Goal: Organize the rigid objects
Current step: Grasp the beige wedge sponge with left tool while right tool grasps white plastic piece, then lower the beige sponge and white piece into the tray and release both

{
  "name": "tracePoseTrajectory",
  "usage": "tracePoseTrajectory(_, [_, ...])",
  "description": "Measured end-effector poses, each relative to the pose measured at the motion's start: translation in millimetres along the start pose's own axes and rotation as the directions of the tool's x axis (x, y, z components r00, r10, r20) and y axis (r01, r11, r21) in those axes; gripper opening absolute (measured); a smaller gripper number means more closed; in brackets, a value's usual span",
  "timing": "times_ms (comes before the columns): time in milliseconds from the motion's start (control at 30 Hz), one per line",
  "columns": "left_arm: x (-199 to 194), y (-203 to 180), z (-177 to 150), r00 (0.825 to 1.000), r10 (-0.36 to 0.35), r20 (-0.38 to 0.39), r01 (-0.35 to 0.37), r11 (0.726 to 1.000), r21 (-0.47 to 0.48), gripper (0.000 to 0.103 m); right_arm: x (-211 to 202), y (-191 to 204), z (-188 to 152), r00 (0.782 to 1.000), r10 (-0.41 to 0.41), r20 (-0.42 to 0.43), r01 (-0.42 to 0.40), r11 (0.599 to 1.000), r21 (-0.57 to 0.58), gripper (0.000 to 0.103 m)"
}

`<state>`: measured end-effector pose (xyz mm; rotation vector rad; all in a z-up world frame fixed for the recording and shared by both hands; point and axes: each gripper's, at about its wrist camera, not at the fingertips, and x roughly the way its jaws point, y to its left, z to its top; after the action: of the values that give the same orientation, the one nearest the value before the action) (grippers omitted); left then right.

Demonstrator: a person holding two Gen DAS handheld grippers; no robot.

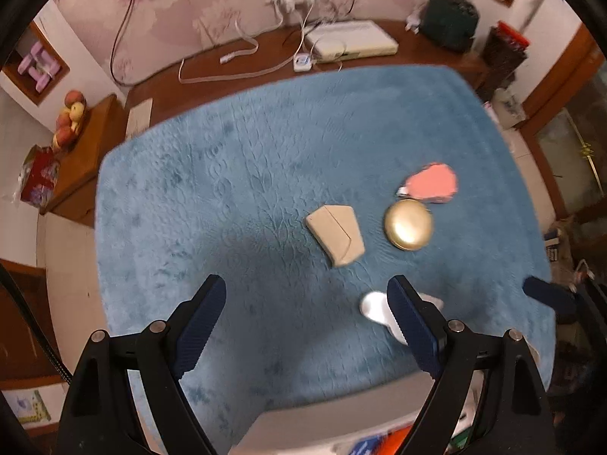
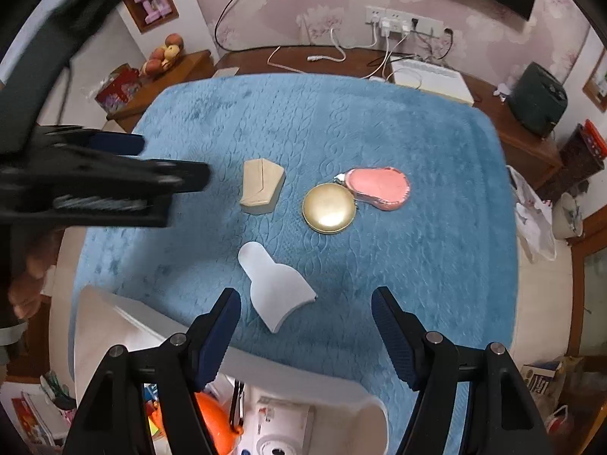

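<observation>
Both wrist cameras look steeply down from above the near edge of the blue mat (image 1: 265, 174), facing the far wall. They share the mat's middle, where the gold disc (image 1: 408, 223) lies; the right view sits further right and catches the left gripper (image 2: 125, 163) at its left edge.

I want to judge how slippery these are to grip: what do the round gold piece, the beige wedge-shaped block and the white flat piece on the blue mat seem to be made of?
Round gold piece: probably metal or metallised plastic, glossy, with a bright highlight. Beige block: likely matte wood or plastic, dull and evenly coloured; hard to tell which. White flat piece: seemingly smooth plastic, uniform with clean edges. The blue mat looks like soft plush fabric.
</observation>
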<state>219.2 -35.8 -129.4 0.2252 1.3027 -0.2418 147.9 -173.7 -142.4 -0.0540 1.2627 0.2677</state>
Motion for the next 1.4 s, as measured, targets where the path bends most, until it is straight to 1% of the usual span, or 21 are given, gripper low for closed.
tracePoseTrajectory(167, [33.9,-4.3,15.0,0.999,-0.025,-0.042,0.022,0.997,-0.069,0.089,17.6,-7.3,3.4,0.999,0.016,-0.034,-0.015,1.0,0.018,0.072])
tracePoseTrajectory(267, [53.0,-9.8,20.6,0.998,-0.008,-0.068,0.002,0.996,-0.093,0.089,22.3,-11.1,3.0,0.998,0.042,-0.044,-0.04,0.999,0.03,0.072])
tracePoseTrajectory(433, [72.9,-14.3,25.4,0.996,0.009,-0.09,-0.019,0.993,-0.115,0.089,34.9,-10.4,6.0,0.996,0.053,-0.073,-0.052,0.999,0.015,0.072])
tracePoseTrajectory(533, [83.3,-13.2,27.6,0.994,0.002,-0.107,-0.017,0.99,-0.138,0.088,42.8,-9.6,8.7,0.994,0.06,-0.088,-0.06,0.998,0.003,0.072])
tracePoseTrajectory(567, [86.9,-12.4,27.8,0.994,-0.001,-0.113,-0.016,0.989,-0.147,0.087,44.5,-9.8,9.2,0.994,0.063,-0.092,-0.063,0.998,0.004,0.072])
tracePoseTrajectory(633, [92.5,-10.7,28.4,0.992,-0.007,-0.124,-0.013,0.987,-0.159,0.079,49.5,-10.6,10.8,0.992,0.073,-0.104,-0.073,0.997,0.007,0.072])
tracePoseTrajectory(733, [102.0,-10.0,27.9,0.988,-0.037,-0.15,0.008,0.982,-0.187,0.072,55.0,-9.1,12.6,0.99,0.076,-0.116,-0.077,0.997,-0.002,0.072])
tracePoseTrajectory(867, [108.9,-7.8,25.7,0.986,-0.063,-0.156,0.028,0.976,-0.214,0.069,62.0,-4.6,13.3,0.988,0.069,-0.139,-0.074,0.997,-0.032,0.072])
tracePoseTrajectory(900, [109.7,-7.4,25.5,0.987,-0.06,-0.151,0.026,0.976,-0.214,0.066,64.7,-4.0,13.1,0.987,0.066,-0.146,-0.073,0.997,-0.04,0.072])
tracePoseTrajectory(967, [109.4,-7.2,24.5,0.989,-0.05,-0.14,0.019,0.976,-0.215,0.058,69.9,-1.5,13.1,0.985,0.061,-0.164,-0.071,0.996,-0.056,0.072])
tracePoseTrajectory(1000, [108.4,-5.9,24.2,0.99,-0.048,-0.13,0.019,0.976,-0.218,0.049,72.1,-0.1,13.4,0.983,0.059,-0.171,-0.07,0.996,-0.063,0.072])
tracePoseTrajectory(1033, [107.5,-3.8,24.1,0.991,-0.05,-0.123,0.022,0.974,-0.225,0.048,74.7,2.3,13.6,0.982,0.055,-0.18,-0.07,0.995,-0.074,0.072])
tracePoseTrajectory(1133, [106.2,6.7,22.9,0.989,-0.091,-0.117,0.058,0.964,-0.261,0.048,79.2,10.8,11.1,0.979,0.046,-0.201,-0.07,0.992,-0.11,0.072])
tracePoseTrajectory(1267, [100.8,22.8,21.4,0.989,-0.098,-0.109,0.063,0.956,-0.287,0.048,89.5,24.0,9.6,0.968,0.028,-0.248,-0.073,0.983,-0.171,0.072])
tracePoseTrajectory(1400, [93.9,42.5,17.4,0.99,-0.098,-0.101,0.062,0.947,-0.314,0.048,100.8,36.3,7.8,0.956,-0.009,-0.294,-0.065,0.968,-0.241,0.072])
